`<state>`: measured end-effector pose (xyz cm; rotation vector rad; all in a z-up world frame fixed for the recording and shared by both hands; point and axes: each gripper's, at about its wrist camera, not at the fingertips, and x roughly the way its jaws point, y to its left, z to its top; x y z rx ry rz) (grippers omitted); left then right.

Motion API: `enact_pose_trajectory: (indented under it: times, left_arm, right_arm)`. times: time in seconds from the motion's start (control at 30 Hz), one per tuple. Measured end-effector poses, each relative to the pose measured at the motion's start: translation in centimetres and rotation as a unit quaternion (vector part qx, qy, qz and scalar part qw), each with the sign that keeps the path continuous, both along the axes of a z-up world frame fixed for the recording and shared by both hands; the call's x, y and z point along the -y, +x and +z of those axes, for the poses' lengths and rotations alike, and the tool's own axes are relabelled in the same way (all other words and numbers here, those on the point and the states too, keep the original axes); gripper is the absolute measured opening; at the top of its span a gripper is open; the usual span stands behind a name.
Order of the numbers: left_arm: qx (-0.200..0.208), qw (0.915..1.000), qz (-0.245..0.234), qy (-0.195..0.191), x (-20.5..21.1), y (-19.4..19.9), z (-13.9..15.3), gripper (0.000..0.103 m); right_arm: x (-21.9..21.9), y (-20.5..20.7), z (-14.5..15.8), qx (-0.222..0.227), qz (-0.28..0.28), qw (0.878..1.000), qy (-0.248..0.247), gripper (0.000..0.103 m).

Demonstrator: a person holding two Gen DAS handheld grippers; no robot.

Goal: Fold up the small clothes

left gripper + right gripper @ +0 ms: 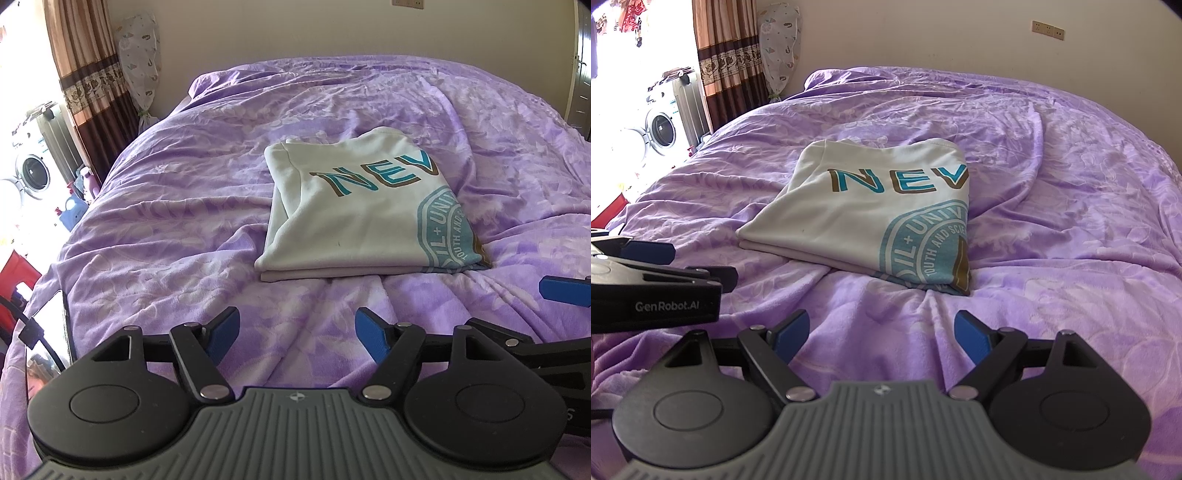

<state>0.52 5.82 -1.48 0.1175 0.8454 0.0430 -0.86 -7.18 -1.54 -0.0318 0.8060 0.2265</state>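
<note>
i see a cream shirt [354, 218], soft knit, folded into a flat rectangle mid-bed on the wrinkled purple fleece cover [184, 229], nearer the foot edge. its teal print is cut off at the fold. my left gripper [297, 334] and right gripper [881, 334] hover short of it, jaws wide, empty.

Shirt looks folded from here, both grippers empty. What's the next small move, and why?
Probably hold back and call this fold done: the white T-shirt lies as a compact stacked rectangle on the purple bedspread, and the left gripper and right gripper stand open, short of it.
</note>
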Motion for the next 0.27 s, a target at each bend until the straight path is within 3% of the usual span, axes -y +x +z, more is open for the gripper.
enact_pose_trajectory:
  times: [0.27]
  left_arm:
    - [0.003, 1.0, -0.007, 0.005, 0.13, -0.04, -0.02, 0.083]
  right_arm:
    - [-0.05, -0.03, 0.03, 0.0, 0.0, 1.0, 0.0, 0.081]
